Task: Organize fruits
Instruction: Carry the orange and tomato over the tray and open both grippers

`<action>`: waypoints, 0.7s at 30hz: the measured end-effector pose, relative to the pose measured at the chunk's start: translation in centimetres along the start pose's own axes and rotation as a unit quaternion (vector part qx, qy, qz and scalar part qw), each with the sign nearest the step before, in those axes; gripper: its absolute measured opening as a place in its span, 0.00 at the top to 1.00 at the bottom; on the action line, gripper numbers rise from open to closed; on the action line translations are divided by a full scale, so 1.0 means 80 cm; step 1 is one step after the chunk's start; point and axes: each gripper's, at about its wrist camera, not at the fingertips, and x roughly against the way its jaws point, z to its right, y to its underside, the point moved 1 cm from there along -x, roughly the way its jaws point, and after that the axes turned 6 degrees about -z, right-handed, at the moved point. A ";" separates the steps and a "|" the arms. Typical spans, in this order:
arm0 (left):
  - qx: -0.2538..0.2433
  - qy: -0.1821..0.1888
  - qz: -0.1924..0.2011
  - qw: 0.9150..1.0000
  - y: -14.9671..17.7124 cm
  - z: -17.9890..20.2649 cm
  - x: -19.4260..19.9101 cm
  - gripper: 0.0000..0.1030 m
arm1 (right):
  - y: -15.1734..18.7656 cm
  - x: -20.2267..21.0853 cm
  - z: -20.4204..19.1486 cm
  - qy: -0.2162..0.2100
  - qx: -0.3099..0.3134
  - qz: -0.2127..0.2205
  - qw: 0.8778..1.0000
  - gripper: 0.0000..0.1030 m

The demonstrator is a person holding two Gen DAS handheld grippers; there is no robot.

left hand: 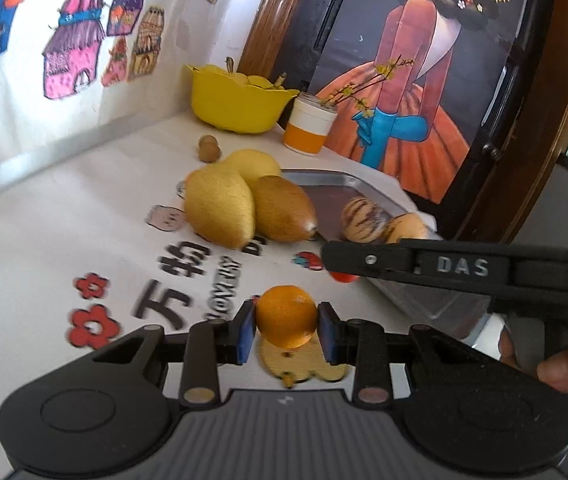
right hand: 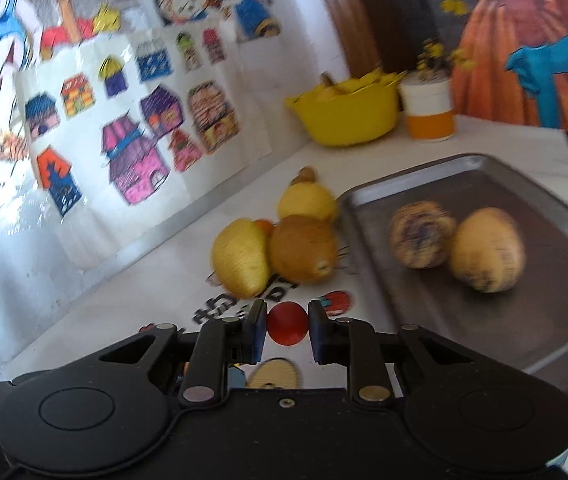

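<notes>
My left gripper (left hand: 286, 331) points level across the desk (left hand: 43, 264), its jaws clenched on a small orange (left hand: 286, 316) held just above the printed cloth. My right gripper (right hand: 287, 330) leans slightly toward the left wall, jaws clenched on a small red fruit (right hand: 287, 323); in the left wrist view its dark body crosses the frame from 3 o'clock. From the orange, three yellow-brown mango-like fruits (left hand: 243, 200) lie bunched at 12 o'clock, touching one another. The metal tray (right hand: 544, 216) sits at 2 o'clock from the red fruit, carrying a striped fruit (right hand: 422, 234) and a yellow fruit (right hand: 486, 254) that touch. A yellow bowl (left hand: 235, 108) and an orange-and-white cup (left hand: 310, 128) stand in the far corner, at 12 o'clock.
</notes>
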 end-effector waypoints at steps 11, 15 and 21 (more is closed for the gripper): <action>-0.031 0.013 0.020 0.999 -0.034 0.066 -0.024 0.65 | 0.020 0.057 0.077 0.050 -0.037 0.040 0.997 0.77; -0.022 0.023 0.001 0.999 -0.040 0.085 -0.048 0.65 | 0.032 0.064 0.087 0.069 -0.020 0.048 0.996 0.77; -0.015 0.025 -0.022 0.999 -0.041 0.107 -0.075 0.65 | 0.043 0.063 0.095 0.078 -0.004 0.043 0.996 0.77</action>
